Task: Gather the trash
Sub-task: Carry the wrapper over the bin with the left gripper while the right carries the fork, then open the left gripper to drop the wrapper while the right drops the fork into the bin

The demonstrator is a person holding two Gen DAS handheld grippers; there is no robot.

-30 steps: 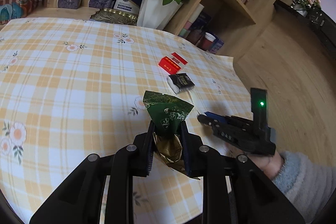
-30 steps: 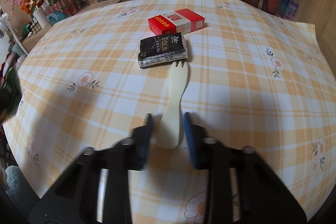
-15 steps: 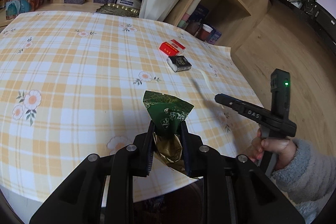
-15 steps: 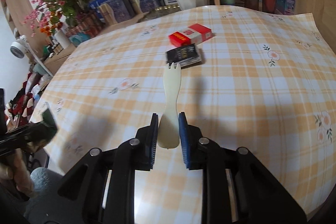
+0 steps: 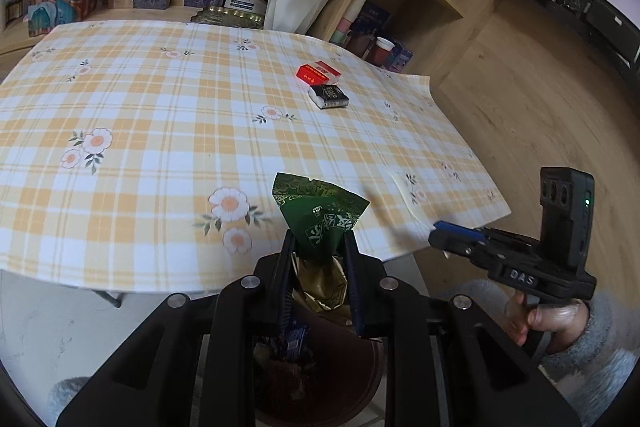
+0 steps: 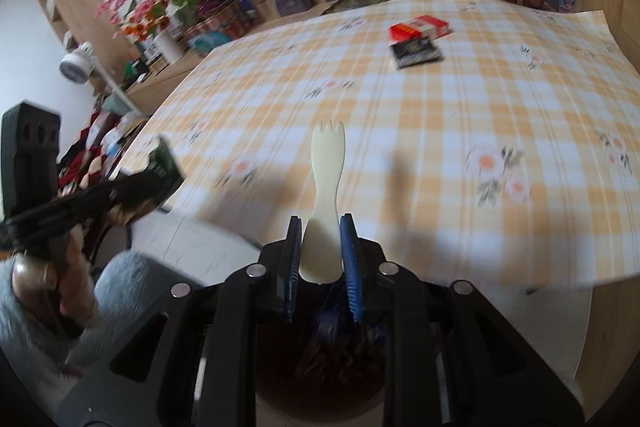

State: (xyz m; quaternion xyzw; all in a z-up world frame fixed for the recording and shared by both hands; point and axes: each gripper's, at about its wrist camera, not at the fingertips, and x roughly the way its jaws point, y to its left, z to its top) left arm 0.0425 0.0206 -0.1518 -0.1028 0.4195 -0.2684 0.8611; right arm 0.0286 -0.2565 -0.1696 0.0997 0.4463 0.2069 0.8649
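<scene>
Bin (image 5: 320, 379): nearest element; a dark round container on the floor just off the table edge, directly beneath both grippers. Wrappers already lie inside, so part of the collecting appears done.
Left gripper (image 5: 318, 251): fingers clamped on the neck of a green foil packet (image 5: 320, 215), its gold lining crumpled between the jaws; packet held over the bin mouth, not yet dropped.
Right gripper (image 6: 320, 243): fingers pinched on the handle of a cream plastic spork (image 6: 326, 179), tines pointing away from the camera; held above the bin (image 6: 320, 367), not yet released.
Hands: a grey-sleeved hand (image 5: 548, 319) grips the right tool's handle, seen from the left view; the other hand (image 6: 52, 275) carries the left tool, blurred in the right view.
Table (image 5: 160, 115): yellow-checked floral cloth; the near and middle areas carry no visible litter.
Remaining items: a black packet (image 5: 329, 95) and a red box (image 5: 318, 73), just beside each other toward the far right of the cloth. Whether they count as trash cannot be told; if so, they are still to be collected.
Background: white pot of red roses (image 5: 296, 3), boxed goods and wooden shelving beyond the far edge.
Stage, as judged: two pieces in transit, poised for release; at most two pickups left.
</scene>
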